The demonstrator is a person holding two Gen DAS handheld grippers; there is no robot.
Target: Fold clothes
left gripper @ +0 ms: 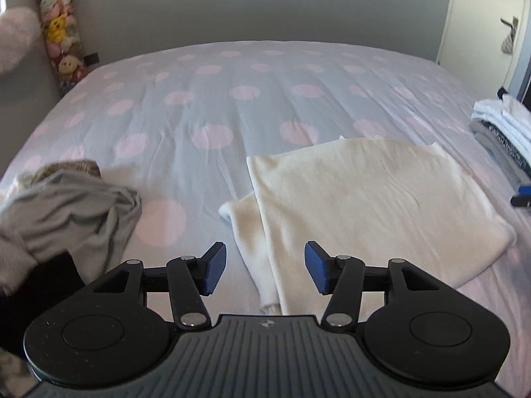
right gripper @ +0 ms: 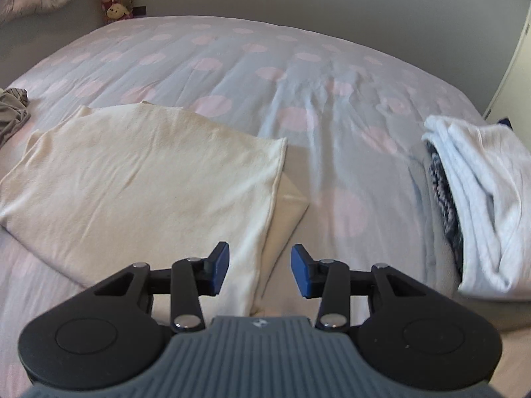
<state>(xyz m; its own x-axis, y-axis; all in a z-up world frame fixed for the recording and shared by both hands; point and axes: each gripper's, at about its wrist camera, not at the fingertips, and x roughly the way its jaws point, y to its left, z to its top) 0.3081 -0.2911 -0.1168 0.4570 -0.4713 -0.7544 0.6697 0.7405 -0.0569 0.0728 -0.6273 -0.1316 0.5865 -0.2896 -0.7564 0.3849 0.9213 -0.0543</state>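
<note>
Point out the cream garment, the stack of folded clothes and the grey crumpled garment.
cream garment (right gripper: 142, 172), right wrist view, top folded layer.
stack of folded clothes (right gripper: 481, 199), right wrist view, white top piece.
grey crumpled garment (left gripper: 73, 212), left wrist view, middle folds.

The left gripper (left gripper: 265, 267) hangs above the spotted bedspread (left gripper: 232, 99), jaws apart with nothing between them. A folded cream garment (left gripper: 371, 199) lies flat ahead. Crumpled grey clothes (left gripper: 69, 212) sit at left; a folded stack (left gripper: 504, 132) sits at right.
</note>
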